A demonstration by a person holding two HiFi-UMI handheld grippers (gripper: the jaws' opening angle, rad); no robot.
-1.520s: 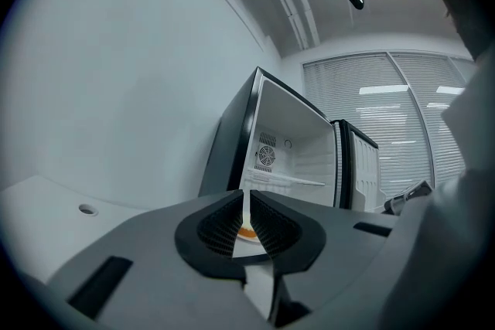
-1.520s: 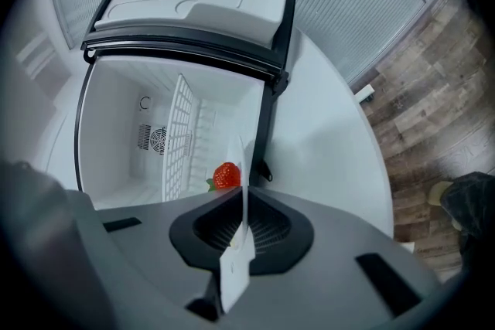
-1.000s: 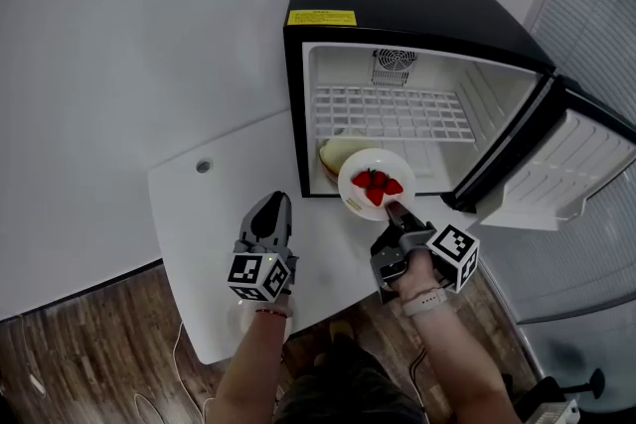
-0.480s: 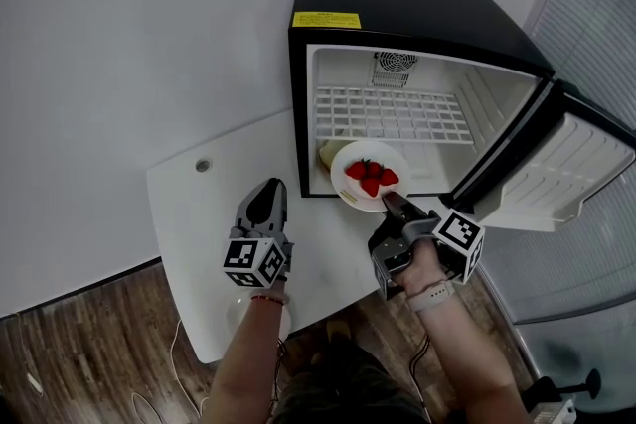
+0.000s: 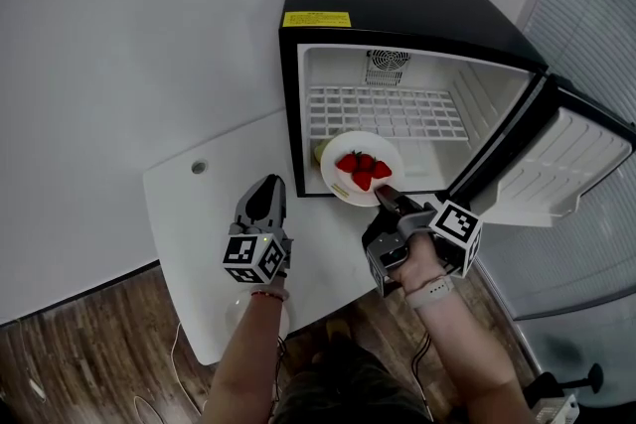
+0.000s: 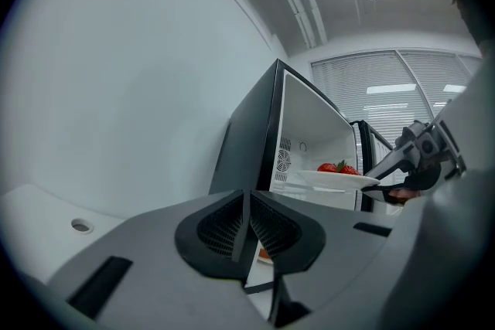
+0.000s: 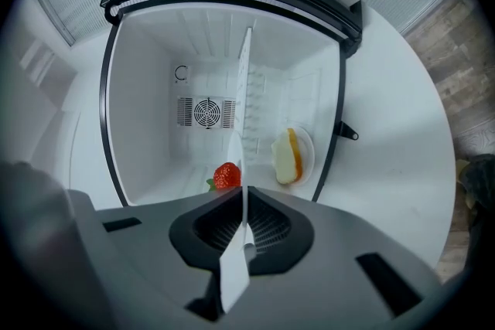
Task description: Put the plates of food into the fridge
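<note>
A white plate of strawberries (image 5: 361, 169) hangs level at the mouth of the open black mini fridge (image 5: 397, 5); my right gripper (image 5: 386, 199) is shut on its near rim. In the right gripper view the plate (image 7: 241, 112) shows edge-on between the pads of that gripper (image 7: 244, 201), with one strawberry (image 7: 227, 175) beside it. A second plate with a slice of cake (image 7: 292, 154) rests on the fridge floor, mostly hidden in the head view. My left gripper (image 5: 262, 209) is shut and empty over the table, left of the fridge; its closed jaws meet at the left gripper (image 6: 249, 201).
The fridge stands on a white table (image 5: 194, 233) with a small round hole (image 5: 199, 168). Its door (image 5: 571, 164) swings open to the right. A wire shelf (image 5: 383, 111) spans the upper interior. Wooden floor (image 5: 89, 353) lies below the table edge.
The right gripper has carried the strawberry plate up and left, farther into the fridge opening, covering the cake plate. The left gripper has drifted slightly left and stays shut.
</note>
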